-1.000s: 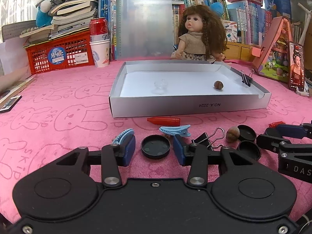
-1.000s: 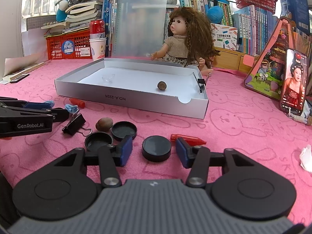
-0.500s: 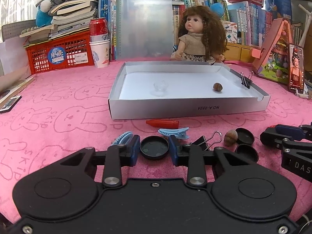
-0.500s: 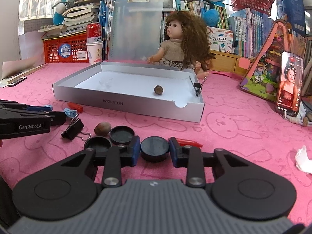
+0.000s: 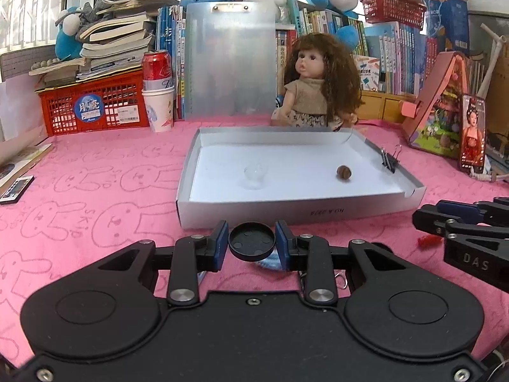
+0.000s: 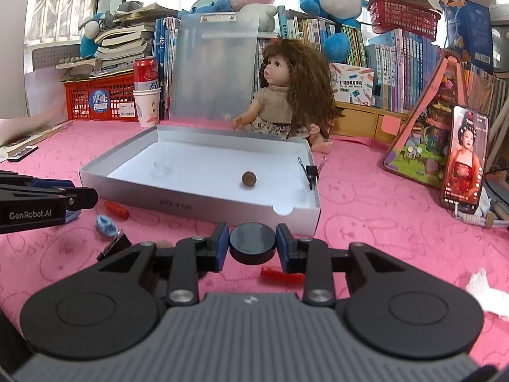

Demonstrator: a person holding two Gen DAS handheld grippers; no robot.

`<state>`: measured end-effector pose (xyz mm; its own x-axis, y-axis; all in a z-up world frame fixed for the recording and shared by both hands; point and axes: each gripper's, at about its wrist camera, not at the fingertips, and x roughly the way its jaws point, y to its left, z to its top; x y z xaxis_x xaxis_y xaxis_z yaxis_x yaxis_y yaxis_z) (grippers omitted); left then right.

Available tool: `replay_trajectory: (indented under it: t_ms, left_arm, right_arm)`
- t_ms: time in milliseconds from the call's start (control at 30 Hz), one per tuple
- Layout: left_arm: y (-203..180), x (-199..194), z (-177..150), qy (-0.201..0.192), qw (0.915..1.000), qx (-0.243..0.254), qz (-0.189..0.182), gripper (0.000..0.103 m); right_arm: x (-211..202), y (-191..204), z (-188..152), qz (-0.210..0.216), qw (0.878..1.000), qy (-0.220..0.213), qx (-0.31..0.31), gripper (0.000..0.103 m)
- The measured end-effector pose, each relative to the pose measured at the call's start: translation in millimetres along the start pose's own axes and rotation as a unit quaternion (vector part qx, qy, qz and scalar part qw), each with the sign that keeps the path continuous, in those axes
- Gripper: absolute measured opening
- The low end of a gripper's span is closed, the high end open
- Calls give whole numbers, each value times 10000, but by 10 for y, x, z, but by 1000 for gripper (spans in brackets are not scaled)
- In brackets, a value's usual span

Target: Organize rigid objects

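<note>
1. Fingers [image 5: 220, 245] of your left gripper [image 5: 251, 243] are clamped on opposite edges of a black round cap [image 5: 252, 245], held off the pink cloth [image 5: 95, 197]. Hollow side faces up; being round, it has no long axis, and its flat face lies roughly level.
2. Ahead of your left fingertips sits the grey tray [image 5: 302, 213], its near wall just beyond the cap. Inside it: a brown nut [image 5: 344, 172] and a small clear piece [image 5: 255, 175], well apart.
3. Risk, left view: the grip is on a thin rim only. Tilt the wrist forward and the cap may pivot or slip out short of the tray wall.
4. Right view: your right gripper [image 6: 252, 244] pinches a second black round cap [image 6: 252, 243] across its width, closed side up, also level and raised.
5. Beyond those fingertips is the tray's near corner [image 6: 296, 219]; a red piece [image 6: 280, 273] lies below the fingers on the cloth, a blue clip [image 6: 106, 225] off to the left.
6. Risk, right view: both grippers head for the same tray front; they could knock each other, or a cap could catch the wall.
</note>
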<state>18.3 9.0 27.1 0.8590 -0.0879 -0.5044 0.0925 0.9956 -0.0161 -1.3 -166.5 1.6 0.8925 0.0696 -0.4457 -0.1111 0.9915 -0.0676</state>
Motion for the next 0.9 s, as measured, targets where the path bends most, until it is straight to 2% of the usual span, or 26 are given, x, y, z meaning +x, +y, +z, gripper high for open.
replay_trajectory:
  t_ms: [400, 900]
  left_arm:
    - [-4, 88, 277, -10, 9996, 7, -266, 30]
    - [90, 486, 856, 51, 9994, -81, -334, 30]
  right_arm:
    - [130, 25, 205, -24, 10000, -6, -60, 37]
    - [498, -181, 718, 70, 9991, 101, 395, 37]
